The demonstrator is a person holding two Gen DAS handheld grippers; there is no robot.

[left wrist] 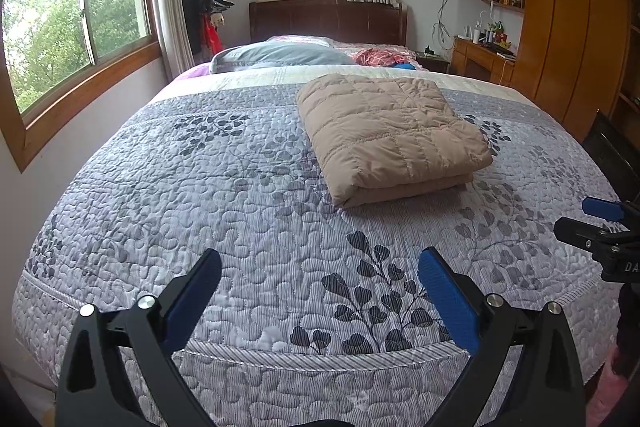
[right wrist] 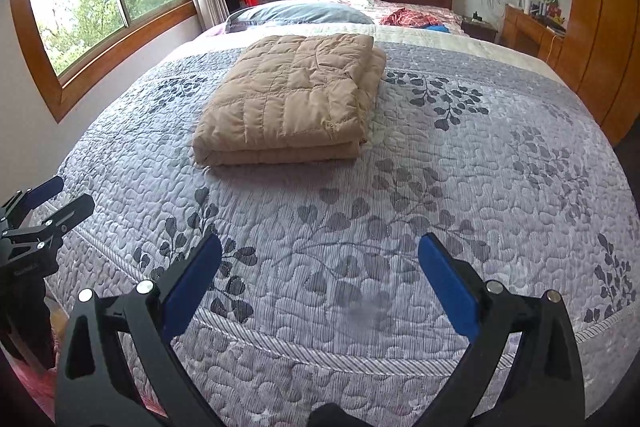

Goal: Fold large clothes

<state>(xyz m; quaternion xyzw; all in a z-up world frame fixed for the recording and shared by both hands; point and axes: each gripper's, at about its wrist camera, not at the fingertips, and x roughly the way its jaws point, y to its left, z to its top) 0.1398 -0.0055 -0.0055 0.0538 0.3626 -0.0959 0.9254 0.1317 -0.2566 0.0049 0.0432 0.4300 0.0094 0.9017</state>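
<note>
A tan quilted down garment [left wrist: 390, 133] lies folded into a thick rectangle on the grey leaf-patterned bedspread [left wrist: 240, 195]. It also shows in the right wrist view [right wrist: 292, 99]. My left gripper [left wrist: 320, 267] is open and empty, held above the foot of the bed, well short of the garment. My right gripper [right wrist: 320, 251] is open and empty too, above the bed's foot edge. Each gripper shows in the other's view, the right gripper at the right edge [left wrist: 600, 223] and the left gripper at the left edge [right wrist: 44, 203].
A grey pillow [left wrist: 276, 57] and red and blue clothes [left wrist: 380, 58] lie near the dark headboard [left wrist: 328, 19]. A coat rack [left wrist: 208, 3] stands by the window. A wooden wardrobe [left wrist: 576, 27] and desk [left wrist: 480, 57] line the right wall.
</note>
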